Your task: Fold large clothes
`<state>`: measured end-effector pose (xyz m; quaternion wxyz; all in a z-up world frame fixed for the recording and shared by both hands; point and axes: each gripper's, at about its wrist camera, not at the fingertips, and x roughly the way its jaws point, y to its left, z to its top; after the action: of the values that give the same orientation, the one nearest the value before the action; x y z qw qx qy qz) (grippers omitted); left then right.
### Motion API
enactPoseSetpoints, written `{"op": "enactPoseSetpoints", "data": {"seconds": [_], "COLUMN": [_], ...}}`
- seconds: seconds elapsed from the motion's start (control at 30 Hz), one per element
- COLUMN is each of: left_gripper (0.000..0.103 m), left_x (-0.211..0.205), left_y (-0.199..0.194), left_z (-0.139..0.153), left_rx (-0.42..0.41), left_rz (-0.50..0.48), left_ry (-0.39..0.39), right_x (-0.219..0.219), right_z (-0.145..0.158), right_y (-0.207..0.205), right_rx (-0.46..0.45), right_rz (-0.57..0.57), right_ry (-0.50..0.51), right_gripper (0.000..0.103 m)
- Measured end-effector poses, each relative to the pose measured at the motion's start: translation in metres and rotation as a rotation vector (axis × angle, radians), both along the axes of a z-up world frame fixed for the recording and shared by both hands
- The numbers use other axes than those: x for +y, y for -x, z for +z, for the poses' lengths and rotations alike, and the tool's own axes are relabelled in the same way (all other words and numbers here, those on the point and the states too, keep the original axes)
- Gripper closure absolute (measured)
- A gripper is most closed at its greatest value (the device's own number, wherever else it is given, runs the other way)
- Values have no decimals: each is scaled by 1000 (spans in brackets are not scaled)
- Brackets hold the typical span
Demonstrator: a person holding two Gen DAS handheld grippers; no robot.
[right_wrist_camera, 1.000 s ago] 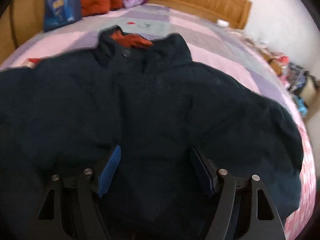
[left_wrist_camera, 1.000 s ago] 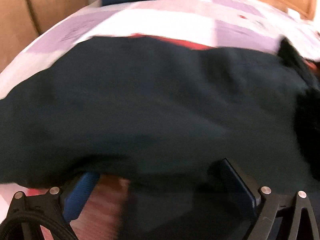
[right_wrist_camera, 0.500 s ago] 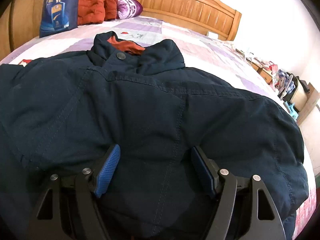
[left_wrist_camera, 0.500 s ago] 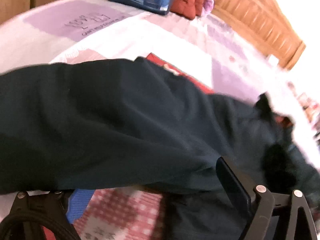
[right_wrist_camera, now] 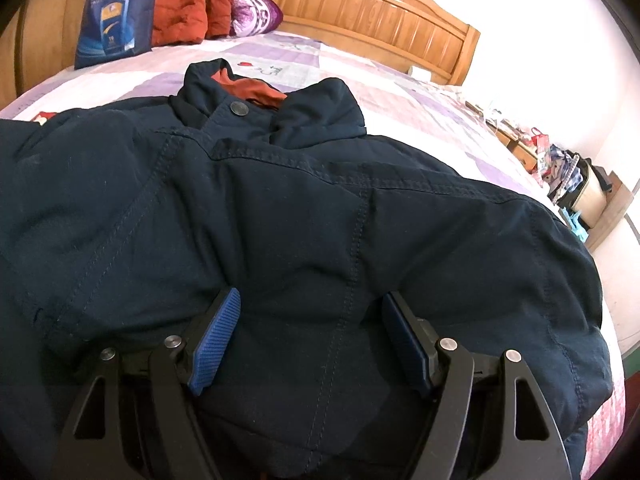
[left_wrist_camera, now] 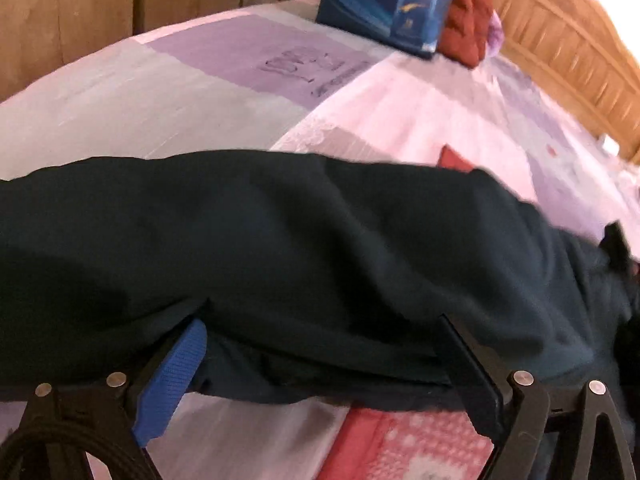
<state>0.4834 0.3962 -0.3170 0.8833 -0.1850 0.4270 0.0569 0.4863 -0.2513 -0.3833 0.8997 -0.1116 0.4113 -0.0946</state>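
Both claws gape wide over the jacket (right_wrist_camera: 320, 220): close your right gripper (right_wrist_camera: 312, 336) and left gripper (left_wrist_camera: 320, 344) on a thick fold first.

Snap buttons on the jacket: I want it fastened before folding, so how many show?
1: a dark snap button at the collar of the jacket. Others may be hidden.

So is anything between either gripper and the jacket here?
Nothing visible. The jacket already bulges between the open fingers of the right gripper, and its edge lies across the open left gripper. The bag and red clothes sit far off by the headboard.
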Motion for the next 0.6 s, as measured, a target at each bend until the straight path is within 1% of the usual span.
{"op": "enactPoseSetpoints", "data": {"seconds": [0.07, 0.1, 0.13, 0.17, 0.23, 0.27, 0.3, 0.33, 0.37, 0.43, 0.47, 0.5, 0.53, 0.6], "left_gripper": [8, 8, 8, 8, 8, 9, 9, 9, 9, 8, 8, 8, 8, 8], "left_x": [9, 15, 24, 35, 65, 85, 106, 117, 127, 138, 146, 153, 156, 154], "left_y": [10, 16, 24, 33, 51, 61, 71, 77, 83, 90, 94, 99, 102, 105], "left_z": [4, 5, 6, 6, 2, 1, 3, 6, 14, 26, 31, 35, 38, 37], "left_rx": [-13, -7, 14, 39, 99, 133, 153, 150, 145, 164, 160, 150, 127, 78], "left_rz": [-23, -21, -6, 29, 140, 224, 301, 341, 384, 485, 522, 549, 559, 498], "left_ry": [33, 30, 5, -41, -143, -177, -192, -202, -239, -369, -370, -343, -290, -140], "right_x": [0, 0, 0, 0, 0, 0, 0, 0, 0, 0, 0, 1, 1, 1], "right_z": [0, 0, 0, 0, 0, 0, 0, 0, 0, 0, 0, 0, 0, 0], "right_y": [-1, -1, 0, 0, 0, 0, 0, 0, 0, -1, -1, -1, -1, -1], "right_rx": [1, 1, 0, 0, 1, 1, 0, 0, 0, 1, 1, 1, 1, 1], "right_rz": [-2, -2, -1, -1, 0, 0, 0, 0, 0, 0, -1, -1, -1, -1], "right_ry": [1, 1, 1, 2, 0, 0, 0, 1, 2, 3, 3, 3, 3, 4], "right_gripper": [26, 26, 26, 26, 26, 26, 26, 26, 26, 26, 26, 26, 26, 26]}}
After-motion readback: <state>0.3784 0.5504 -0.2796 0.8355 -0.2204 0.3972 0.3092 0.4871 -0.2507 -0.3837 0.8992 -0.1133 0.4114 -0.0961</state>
